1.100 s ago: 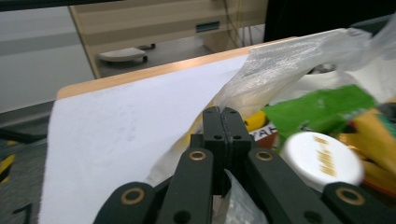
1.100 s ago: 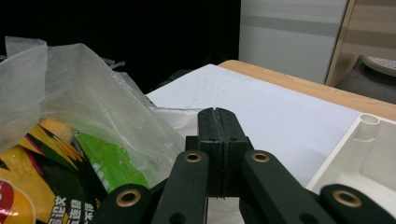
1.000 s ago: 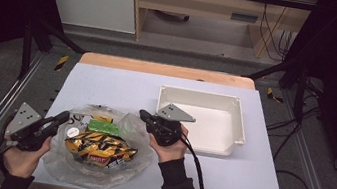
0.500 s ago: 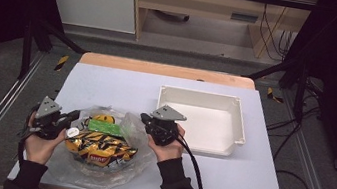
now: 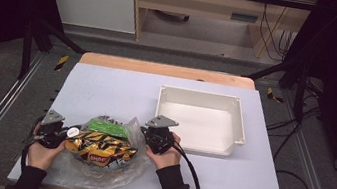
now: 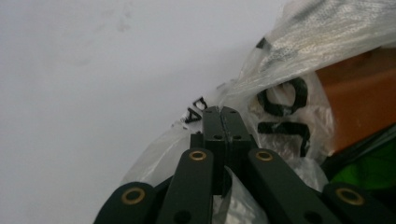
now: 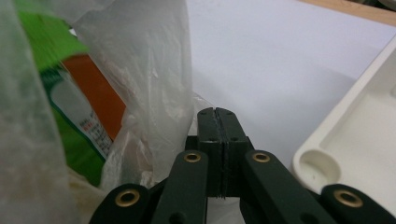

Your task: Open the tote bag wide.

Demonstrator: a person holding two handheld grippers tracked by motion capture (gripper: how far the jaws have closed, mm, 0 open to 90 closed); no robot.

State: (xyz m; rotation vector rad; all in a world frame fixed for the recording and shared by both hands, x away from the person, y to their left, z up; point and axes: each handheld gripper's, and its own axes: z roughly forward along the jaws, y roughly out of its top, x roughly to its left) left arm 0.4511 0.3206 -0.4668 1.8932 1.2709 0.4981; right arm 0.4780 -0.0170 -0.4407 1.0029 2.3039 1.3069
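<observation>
We hold a clear bag point(image 5: 95, 162) of snacks between our two tongs at the near left of the white surface point(image 5: 106, 90). The left tongs point(image 5: 60, 134) sit at the bag's left edge and the right tongs point(image 5: 149, 134) at its right edge, so the bag lies straight between them, its long axis running left to right from one pair to the other. Both pairs are closed. In the left gripper view the left tongs point(image 6: 221, 114) meet with crumpled film around their base, and in the right gripper view the right tongs point(image 7: 216, 116) meet beside a fold of plastic; we appear to pinch the film on each side, though the pinched plastic itself is hard to make out at the tips. Inside the bag, a yellow-and-black chip packet point(image 5: 100, 146) lies across the middle with a green packet point(image 5: 107, 128) just beyond it. An empty white tray point(image 5: 240, 123) stands to the right, near the right tongs and well apart from the left. In our judgement, any move toward it would run along the bag's long axis, with the right hand point(image 5: 163, 157) leading and the left hand point(image 5: 41, 152) trailing.
</observation>
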